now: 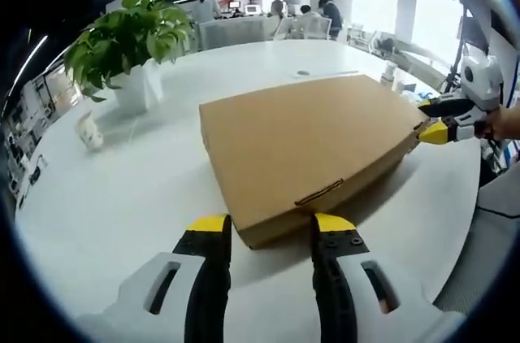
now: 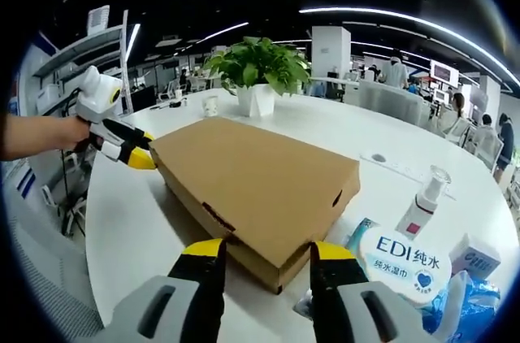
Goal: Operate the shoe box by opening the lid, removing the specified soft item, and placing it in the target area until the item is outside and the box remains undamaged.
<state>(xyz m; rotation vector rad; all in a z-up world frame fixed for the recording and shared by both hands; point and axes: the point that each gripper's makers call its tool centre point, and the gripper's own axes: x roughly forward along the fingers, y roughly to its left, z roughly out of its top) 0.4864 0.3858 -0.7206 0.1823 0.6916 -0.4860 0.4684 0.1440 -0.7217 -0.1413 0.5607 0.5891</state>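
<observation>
Yellow-tipped jaws; flat matte cardboard shoe box (image 1: 305, 148)

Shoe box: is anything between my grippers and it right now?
Nothing visible. The left gripper sits open at one corner of the closed shoe box, the right gripper open at another. The wipes pack lies beside the box, off the approach.

The shoe box (image 1: 305, 148) (image 2: 256, 180) is a flat, plain brown cardboard box with its lid shut, lying flat on the white table and filling the middle of both views. In the left gripper view a tuck-in tab slit shows on its near side wall at lower centre. In the right gripper view one corner points toward the bottom of the frame.
</observation>
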